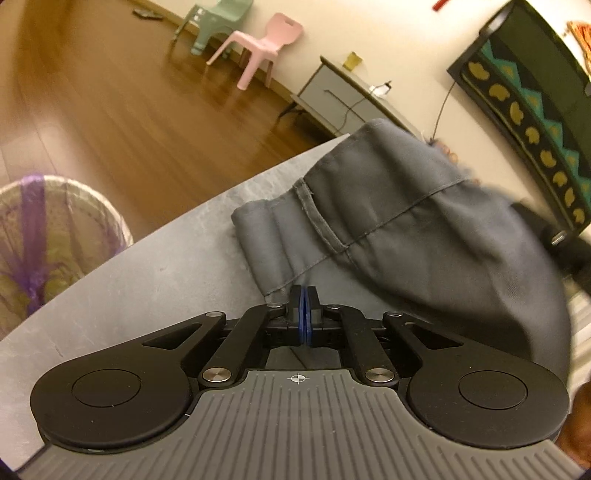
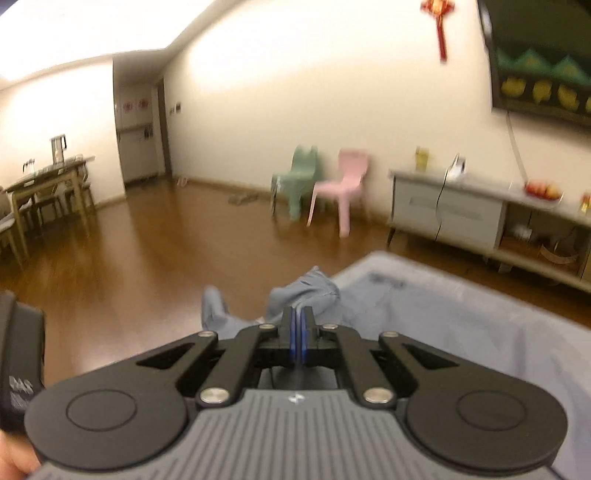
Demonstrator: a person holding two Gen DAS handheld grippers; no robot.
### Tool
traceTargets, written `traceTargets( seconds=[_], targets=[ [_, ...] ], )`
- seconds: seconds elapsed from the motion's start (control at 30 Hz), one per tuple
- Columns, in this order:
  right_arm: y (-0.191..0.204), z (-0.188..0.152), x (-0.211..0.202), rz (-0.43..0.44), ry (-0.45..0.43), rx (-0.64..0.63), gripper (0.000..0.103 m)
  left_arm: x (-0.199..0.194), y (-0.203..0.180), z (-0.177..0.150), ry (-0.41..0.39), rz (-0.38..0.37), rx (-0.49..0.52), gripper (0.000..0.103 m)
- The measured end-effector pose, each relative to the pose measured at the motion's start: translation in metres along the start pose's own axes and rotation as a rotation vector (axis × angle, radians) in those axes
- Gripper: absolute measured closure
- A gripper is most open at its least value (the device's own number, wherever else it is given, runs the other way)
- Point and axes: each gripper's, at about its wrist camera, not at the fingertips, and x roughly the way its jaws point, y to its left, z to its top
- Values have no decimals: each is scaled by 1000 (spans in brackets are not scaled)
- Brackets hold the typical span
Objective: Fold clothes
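Pinching the grey cotton trousers (image 1: 399, 221) at their waistband edge, we see our left tool (image 1: 304, 295) pressed together on the grey stone worktop (image 1: 147, 280); our right tool (image 2: 296, 314) grips a fold of them too.

Two claws are in play: the left claw (image 1: 305, 295) and the right claw (image 2: 297, 314), one per wrist view. One grey cloth garment (image 1: 406, 221) lies on one grey stone-look surface (image 1: 166, 266). Two small plastic chairs stand by the wall, one mint-green chair (image 2: 301, 177) and one pink chair (image 2: 345, 184). There is one low grey sideboard (image 2: 443, 206), one wire wastebasket with a purple-tied liner (image 1: 48, 236), one red knot ornament (image 2: 439, 26) and one wooden dining table (image 2: 48, 184).
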Motion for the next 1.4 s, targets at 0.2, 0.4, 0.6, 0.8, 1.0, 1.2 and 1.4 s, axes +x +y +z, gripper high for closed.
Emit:
traceTargets(
  seconds=[0.2, 0.4, 0.6, 0.8, 1.0, 1.2, 1.4],
  targets=[
    [6, -5, 4, -69, -20, -14, 100, -22, -10, -1, -56, 54, 44, 91],
    [3, -9, 6, -49, -19, 40, 100, -24, -32, 14, -98, 12, 136, 79],
    [-41, -12, 32, 52, 153, 294, 100, 28, -13, 27, -27, -47, 31, 84],
    [-51, -35, 68, 121, 311, 340, 85, 12, 58, 31, 28, -315, -300, 78],
    [-35, -37, 71, 100, 285, 270, 83, -31, 56, 38, -84, -349, -252, 45],
    [-17, -51, 74, 74, 328, 136, 77, -25, -4, 31, -85, -153, 72, 30],
    [-28, -51, 67, 50, 315, 162, 77, 15, -2, 29, -45, -89, 72, 97]
  ],
)
